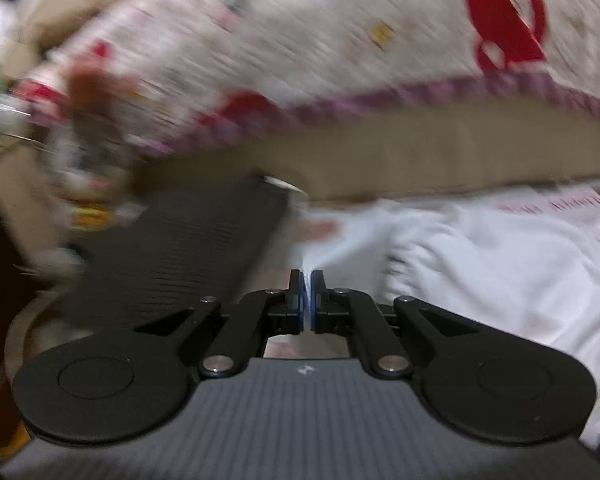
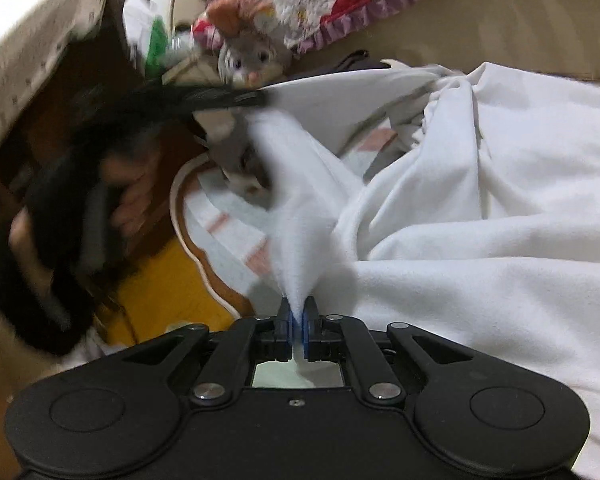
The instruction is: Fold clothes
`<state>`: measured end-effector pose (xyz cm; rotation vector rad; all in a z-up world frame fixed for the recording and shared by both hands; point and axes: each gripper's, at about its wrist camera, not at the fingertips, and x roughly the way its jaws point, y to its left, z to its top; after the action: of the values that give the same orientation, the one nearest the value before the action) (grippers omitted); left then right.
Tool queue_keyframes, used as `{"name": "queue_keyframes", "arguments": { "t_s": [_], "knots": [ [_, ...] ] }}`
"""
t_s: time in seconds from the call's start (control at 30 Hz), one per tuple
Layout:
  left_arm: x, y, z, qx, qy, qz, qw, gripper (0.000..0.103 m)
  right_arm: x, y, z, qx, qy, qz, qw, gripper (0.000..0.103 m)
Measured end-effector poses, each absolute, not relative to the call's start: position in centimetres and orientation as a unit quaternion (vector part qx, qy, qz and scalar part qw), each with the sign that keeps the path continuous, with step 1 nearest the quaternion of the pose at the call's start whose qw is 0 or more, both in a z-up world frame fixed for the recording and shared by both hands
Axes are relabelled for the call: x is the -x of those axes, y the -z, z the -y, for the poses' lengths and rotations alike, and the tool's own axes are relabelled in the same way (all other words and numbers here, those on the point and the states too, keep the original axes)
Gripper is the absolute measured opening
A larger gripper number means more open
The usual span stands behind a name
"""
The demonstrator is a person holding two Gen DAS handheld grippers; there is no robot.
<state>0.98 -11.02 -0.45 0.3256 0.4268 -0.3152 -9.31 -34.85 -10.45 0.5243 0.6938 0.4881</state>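
Right wrist view shows both grippers, right gripper [image 2: 299, 320] and left gripper [image 1: 307, 292], pinching the white cloth [image 2: 480, 208] tight, lifting it; next, I think, lay it flat.

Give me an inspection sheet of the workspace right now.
Surface: tan mattress under a patterned quilt.
Job's things: white garment, bunched, pulled taut to both claws.
Clutter: plush mouse toy; green-and-white packaging.
Grippers: left claw shut on the white garment; right claw shut on it too.
Cables: nothing seen.
Surroundings: yellow floor, blurred.
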Motion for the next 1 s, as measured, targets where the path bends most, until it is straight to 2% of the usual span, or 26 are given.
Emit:
{"name": "queue_keyframes", "arguments": {
  "t_s": [0.07, 0.2, 0.3, 0.4, 0.53, 0.57, 0.73, 0.8, 0.83, 0.87, 0.9, 1.0],
  "knots": [
    [2.1, -1.2, 8.2, -0.147, 0.118, -0.187, 0.964, 0.003, 9.3, 9.3, 35.4, -0.309, -0.234, -0.324, 0.863, 0.007],
    [8.3, -1.8, 4.0, -0.177, 0.039, -0.151, 0.972, 0.003, 8.4, 5.2, 33.0, -0.281, -0.246, -0.328, 0.867, 0.006],
    [9.0, 0.2, 1.0, -0.150, 0.015, -0.221, 0.963, 0.004, 7.9, 4.9, 30.5, -0.279, -0.279, -0.358, 0.846, 0.006],
    [8.1, 3.3, -3.2, -0.040, -0.014, -0.316, 0.948, 0.003, 7.7, 7.0, 28.0, -0.274, -0.279, -0.419, 0.819, 0.006],
    [8.5, 2.9, -5.8, -0.063, -0.107, -0.277, 0.953, 0.002, 7.8, 10.4, 26.5, -0.303, -0.278, -0.484, 0.772, 0.006],
    [8.3, 2.3, -6.6, -0.040, -0.108, -0.274, 0.955, 0.002, 7.6, 10.7, 26.6, -0.322, -0.280, -0.488, 0.762, 0.006],
    [4.5, 1.7, -6.3, 0.030, 0.019, -0.319, 0.947, 0.004, 6.6, 9.9, 25.3, -0.305, -0.305, -0.504, 0.749, 0.007],
    [1.5, 1.9, -4.6, 0.046, 0.094, -0.338, 0.935, 0.007, 6.5, 8.6, 24.8, -0.280, -0.339, -0.511, 0.738, 0.018],
    [0.0, 2.0, -3.6, 0.053, 0.130, -0.344, 0.928, 0.013, 6.4, 7.7, 24.8, -0.266, -0.356, -0.513, 0.734, 0.026],
    [-1.5, 2.1, -2.5, 0.059, 0.166, -0.350, 0.920, 0.018, 6.3, 6.9, 24.8, -0.252, -0.374, -0.515, 0.729, 0.030],
    [-3.0, 2.4, -1.4, 0.062, 0.196, -0.356, 0.912, 0.028, 5.9, 5.5, 25.4, -0.244, -0.377, -0.505, 0.737, 0.035],
    [-7.1, 4.1, 3.0, 0.061, 0.261, -0.379, 0.886, 0.031, 3.9, 1.2, 28.4, -0.217, -0.364, -0.462, 0.779, 0.049]
  ]
}}
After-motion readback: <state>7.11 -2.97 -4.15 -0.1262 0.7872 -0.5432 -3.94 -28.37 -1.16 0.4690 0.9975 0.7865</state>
